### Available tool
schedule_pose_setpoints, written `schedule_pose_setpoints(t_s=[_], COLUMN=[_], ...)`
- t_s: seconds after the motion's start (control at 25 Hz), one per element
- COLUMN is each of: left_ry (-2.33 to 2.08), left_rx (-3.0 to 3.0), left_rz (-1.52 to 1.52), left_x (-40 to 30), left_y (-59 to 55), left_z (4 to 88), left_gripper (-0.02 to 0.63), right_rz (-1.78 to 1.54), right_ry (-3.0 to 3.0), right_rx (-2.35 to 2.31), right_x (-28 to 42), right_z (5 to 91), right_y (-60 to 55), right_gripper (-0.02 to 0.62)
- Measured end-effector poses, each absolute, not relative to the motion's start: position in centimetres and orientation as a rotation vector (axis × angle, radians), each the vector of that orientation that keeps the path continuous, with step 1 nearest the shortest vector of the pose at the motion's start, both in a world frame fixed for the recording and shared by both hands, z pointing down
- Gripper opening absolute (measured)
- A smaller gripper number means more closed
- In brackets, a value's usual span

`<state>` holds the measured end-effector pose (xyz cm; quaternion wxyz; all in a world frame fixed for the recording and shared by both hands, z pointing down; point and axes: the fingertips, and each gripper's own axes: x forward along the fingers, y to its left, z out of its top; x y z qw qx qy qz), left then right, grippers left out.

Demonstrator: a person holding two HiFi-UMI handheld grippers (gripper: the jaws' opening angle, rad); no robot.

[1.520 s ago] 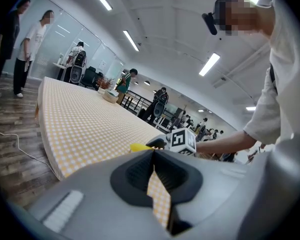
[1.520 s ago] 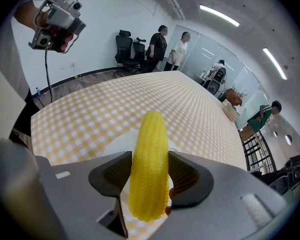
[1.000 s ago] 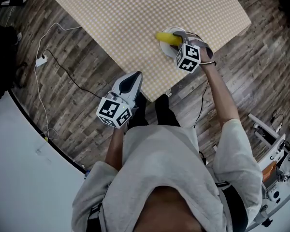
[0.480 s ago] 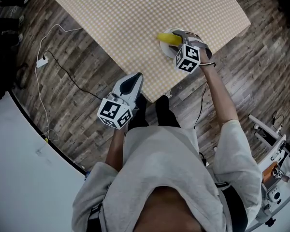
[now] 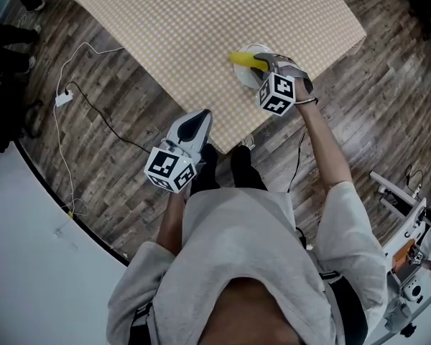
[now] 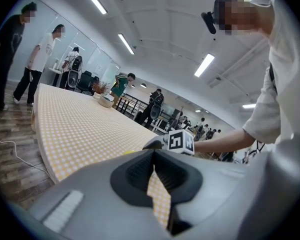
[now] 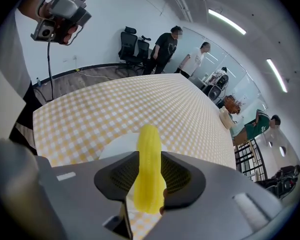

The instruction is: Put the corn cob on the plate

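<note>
Lying across the far rim of the white plate (image 5: pixel 247 77), the corn cob (image 5: pixel 243 58) is pointing away from the person, its yellow tip sticking out over the checked cloth of the table (image 5: pixel 201 27). In the right gripper view the corn cob (image 7: pixel 149 149) is standing up between the two dark pads, with the plate (image 7: pixel 115 146) showing pale just behind and below it. The jaws of the right gripper (image 5: pixel 264 62) are closing at this moment, and the pads are looking as if they are already meeting the cob's sides (no gap is showing on either flank). Whether the cob's weight is resting on the plate or hanging in the grip, neither view is telling.

Comparing with the head view a second back: cob, plate and right gripper are sitting in almost the same spot, so the only change is at the jaws.

Reading this for the task: the cob is already at the plate, so the carrying is looking done. A closing grip is suggesting a re-seat or a small nudge toward the plate's middle, since one end is overhanging the rim. Letting go is still outstanding.

The left gripper (image 5: pixel 199 117) is idling near the table's near edge, well apart from the plate, its jaws together on nothing.
</note>
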<state>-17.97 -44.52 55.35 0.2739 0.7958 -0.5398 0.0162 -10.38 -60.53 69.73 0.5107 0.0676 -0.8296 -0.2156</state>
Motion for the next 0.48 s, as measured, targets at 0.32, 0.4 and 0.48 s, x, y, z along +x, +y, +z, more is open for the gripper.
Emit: schedule_pose_setpoints(t_s=[0.32,0.4,0.48], left_ry=[-1.453,-1.452,-1.461], left_rx=[2.185,2.179,2.192], left_rz=[0.061,0.069,0.071], left_x=[-16.1,-15.6,-15.1], left_y=[-43.8,-43.2,-43.0], left_z=[54.2,54.4,53.7], left_gripper=[0.008,0.008,0.008], right_rz=[-0.453,-0.355,-0.28], right_ry=[-2.072,-2.13,-2.178], right_rx=[0.33,0.407,0.467], right_x=[-9.0,-8.5,-7.8], right_z=[67.9,67.4,66.4], right_y=[-59.4,-59.0,-58.8], right_gripper=[-0.001,-0.002,-0.001])
